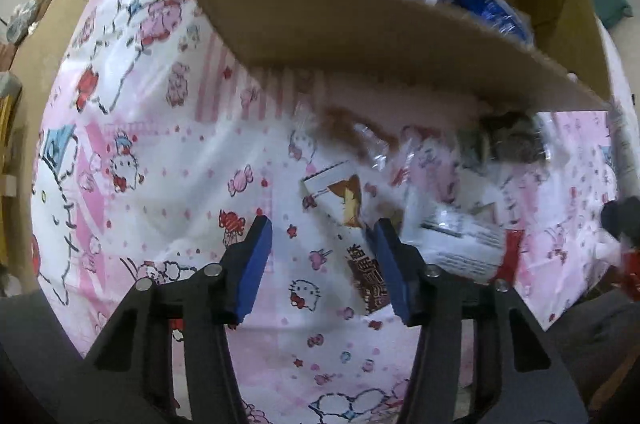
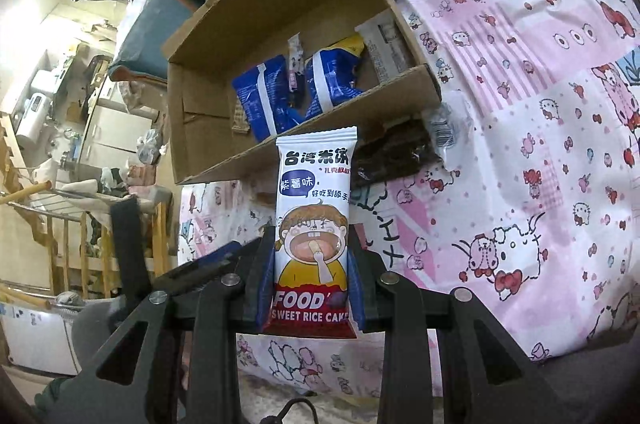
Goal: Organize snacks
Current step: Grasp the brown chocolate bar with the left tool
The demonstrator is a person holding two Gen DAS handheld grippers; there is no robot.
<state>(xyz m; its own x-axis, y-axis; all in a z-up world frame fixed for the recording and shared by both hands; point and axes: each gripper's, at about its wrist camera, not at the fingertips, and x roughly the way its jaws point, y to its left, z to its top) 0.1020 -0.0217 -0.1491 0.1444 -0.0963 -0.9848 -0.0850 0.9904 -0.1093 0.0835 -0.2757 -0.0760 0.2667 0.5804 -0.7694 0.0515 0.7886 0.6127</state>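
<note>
Between the blue pads of your right tongs (image 2: 310,280) stands a rice cake packet (image 2: 314,224), gripped at its lower half and upright, its top reaching toward the near wall of the cardboard box (image 2: 280,151). That box sits on the patterned bed sheet (image 2: 520,143), and blue snack bags (image 2: 264,99) lie inside it. Your left tongs (image 1: 320,252) point down at the sheet with the jaws partly apart and nothing pressed between the pads; a white and brown snack packet (image 1: 352,207) lies on the sheet just beyond the right-hand pad, near the box's front edge, with more blurred wrappers (image 1: 460,236) beside it.
</note>
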